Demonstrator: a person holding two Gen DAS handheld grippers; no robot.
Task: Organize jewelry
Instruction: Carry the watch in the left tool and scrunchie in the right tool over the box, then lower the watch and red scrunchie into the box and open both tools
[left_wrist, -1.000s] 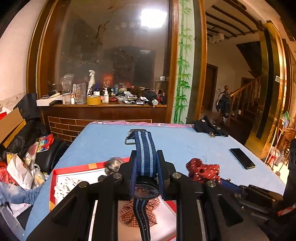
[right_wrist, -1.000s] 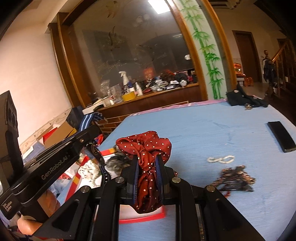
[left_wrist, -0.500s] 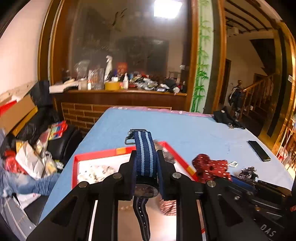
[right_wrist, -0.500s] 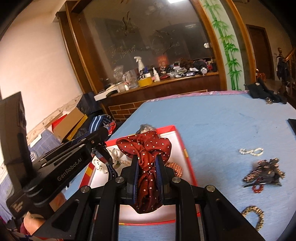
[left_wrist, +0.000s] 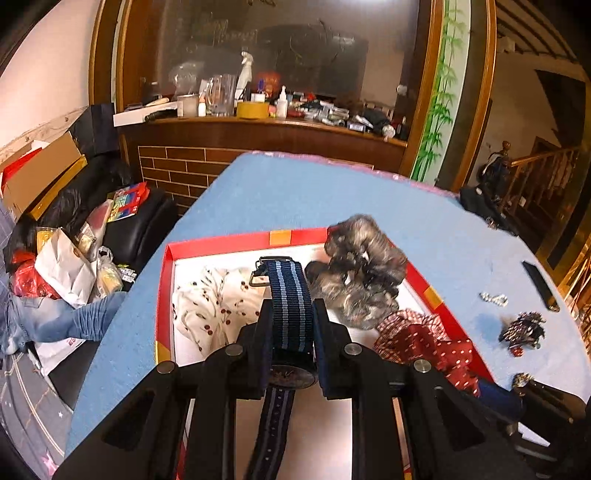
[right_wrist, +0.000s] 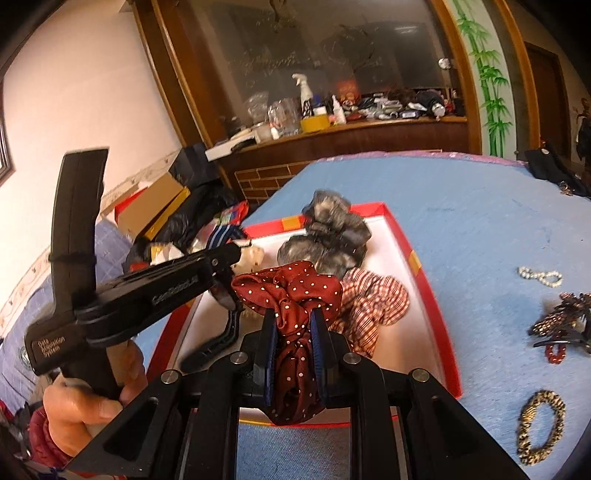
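The blue table (right_wrist: 480, 206) carried a red-rimmed tray (right_wrist: 424, 280), its near edge cut off by both tools. Over the tray, the left claw (left_wrist: 291, 325) pinched a striped watch (left_wrist: 288, 306), its dial half hidden. The right claw (right_wrist: 293, 339) gripped a dotted red scrunchie (right_wrist: 291, 291), masking the plaid scrunchie (right_wrist: 373, 306) behind.

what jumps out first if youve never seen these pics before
Each gripper is clamped on something over the red-rimmed tray: the left gripper on a navy striped watch, the right gripper on a dark red polka-dot scrunchie. A grey scrunchie sits at the tray's far corner, and beaded pieces lie loose on the blue table to its right.
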